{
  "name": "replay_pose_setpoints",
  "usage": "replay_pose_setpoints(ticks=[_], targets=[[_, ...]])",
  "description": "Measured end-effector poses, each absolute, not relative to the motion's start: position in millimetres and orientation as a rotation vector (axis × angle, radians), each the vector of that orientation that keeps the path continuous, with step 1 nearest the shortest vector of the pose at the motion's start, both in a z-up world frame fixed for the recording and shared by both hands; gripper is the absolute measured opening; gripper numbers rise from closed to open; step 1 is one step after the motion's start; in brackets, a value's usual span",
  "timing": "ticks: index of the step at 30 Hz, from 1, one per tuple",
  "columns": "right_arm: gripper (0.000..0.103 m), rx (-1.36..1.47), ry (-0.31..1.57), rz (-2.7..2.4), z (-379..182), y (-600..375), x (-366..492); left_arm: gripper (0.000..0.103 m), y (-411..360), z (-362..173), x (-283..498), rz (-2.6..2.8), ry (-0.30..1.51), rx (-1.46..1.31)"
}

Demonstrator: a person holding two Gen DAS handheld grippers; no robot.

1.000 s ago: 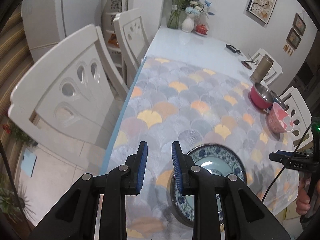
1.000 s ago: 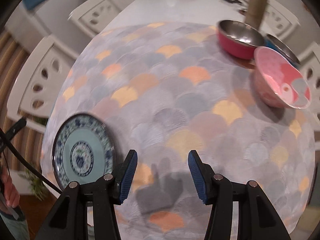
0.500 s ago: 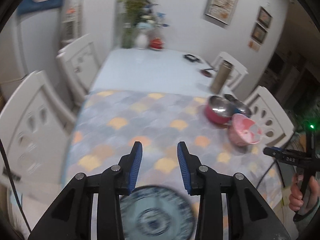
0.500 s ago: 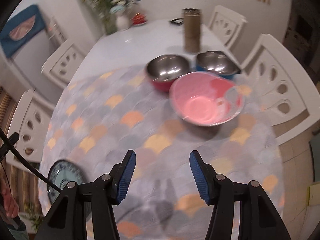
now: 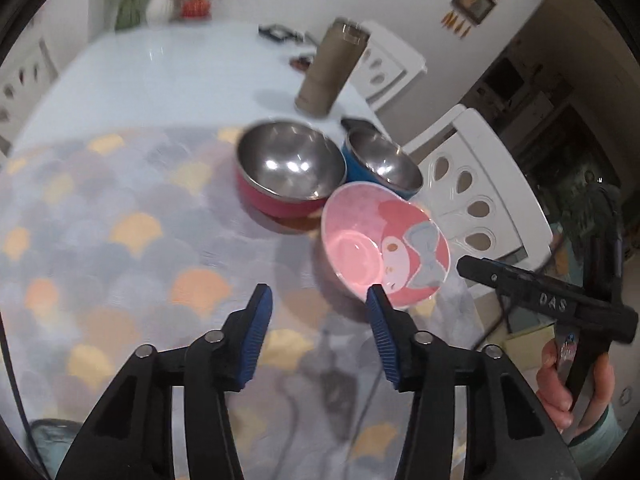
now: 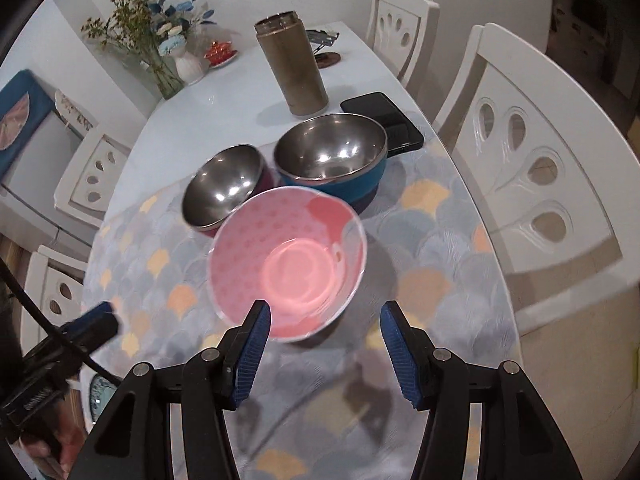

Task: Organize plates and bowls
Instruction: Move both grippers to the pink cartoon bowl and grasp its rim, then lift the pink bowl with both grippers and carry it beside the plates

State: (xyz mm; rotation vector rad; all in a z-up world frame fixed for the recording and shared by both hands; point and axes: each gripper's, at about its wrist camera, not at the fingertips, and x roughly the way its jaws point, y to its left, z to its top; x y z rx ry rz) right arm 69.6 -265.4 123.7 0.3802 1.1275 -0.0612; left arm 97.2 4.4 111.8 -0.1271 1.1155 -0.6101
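None of the bowls is stacked yet: the pink bowl [image 6: 288, 264], red bowl [image 6: 224, 192] and blue bowl [image 6: 332, 160] sit separately in a tight cluster on the desk [image 6: 432, 248]. The plate [image 6: 98, 394] lies off to the left of my right jaws, only its edge showing. My left gripper [image 5: 320, 312] is empty, its jaws opening, the pink bowl just ahead to their right. My right gripper [image 6: 324, 328] is part spread and empty, the pink bowl's near rim just ahead of its jaws.
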Motion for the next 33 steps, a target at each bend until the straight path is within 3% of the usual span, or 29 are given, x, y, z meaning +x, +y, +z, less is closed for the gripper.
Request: replay_pose_setpoints(ticks=[4,10,12,19,24,33], targets=[[0.055,0.329,1.156,-0.026,107,-274,87,0.028,-13,91,115,-0.598,1.17,-0.186],[0.054,0.271,1.204,0.027,79,-281,111,0.025,-31,69,129,-0.558,1.206,-0.204],[0.043,0.263,1.225,0.048,70,-283,116,0.024,-35,61,132,-0.539,1.217,-0.209],[0.033,0.225,1.252,0.124,54,-282,122,0.019,-44,44,133,-0.519,1.239,-0.233],[0.02,0.111,1.228,0.125,54,-269,122,0.016,-51,38,133,-0.516,1.247,-0.244],[0.02,-0.063,1.154,0.188,61,-248,110,0.016,-52,47,118,-0.466,1.199,-0.175]])
